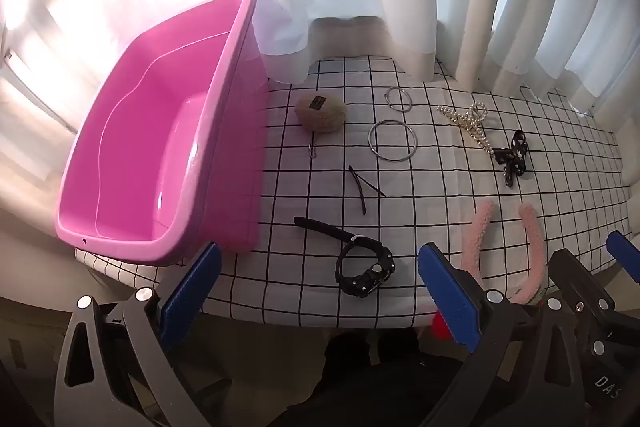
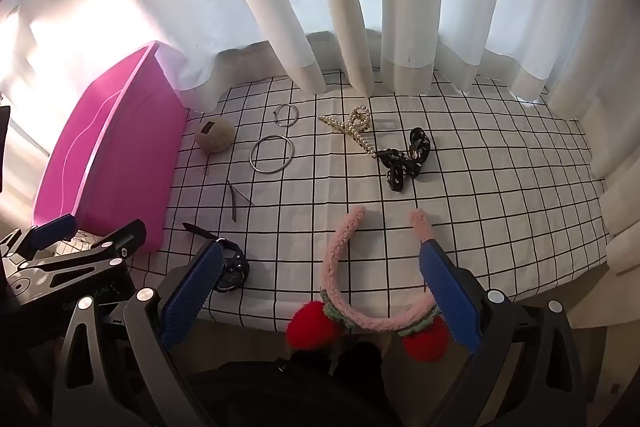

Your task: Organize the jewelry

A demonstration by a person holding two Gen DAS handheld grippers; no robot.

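- Jaws of the left gripper (image 1: 318,291) and right gripper (image 2: 320,291) are seen spread, nothing held.
- Headband (image 2: 340,267), at the bench's near edge, is judged light and springy; its padded arch is best pinched.
- Watch (image 1: 364,269) is judged stiffer; the strap is suggested.
- Bangle (image 1: 393,141), thin and slippery, lies farther, right of the pink tub (image 1: 160,131).

Bin (image 1: 160,147) left on cloth (image 1: 440,227); watch (image 1: 362,267) front, headband (image 2: 360,267) right.
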